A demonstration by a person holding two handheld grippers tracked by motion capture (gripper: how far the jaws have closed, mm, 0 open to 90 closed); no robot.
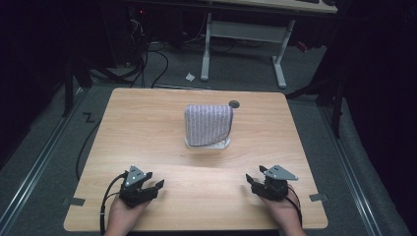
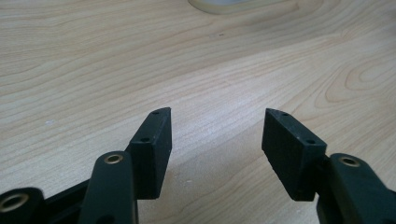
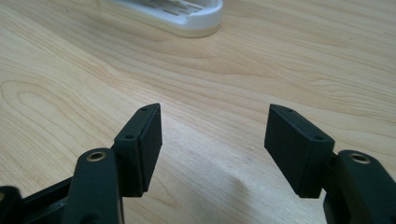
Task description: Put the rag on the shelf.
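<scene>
**Both grippers low and spread, cloth-draped tray apart**

A striped cloth (image 1: 208, 124) lay draped over a white tray (image 1: 209, 144) at the middle of the table (image 1: 147, 128). The left gripper (image 1: 156, 185) sat near the table's edge closest to the person, left of the tray and well apart from it, jaws spread with nothing between them. The right gripper (image 1: 250, 180) sat right of the tray, likewise spread and pinching nothing. The 2 hands rested at that edge.

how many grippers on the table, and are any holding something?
2. Left gripper at the near left of the wooden table, right gripper at the near right. Both open, nothing between their jaws.
</scene>
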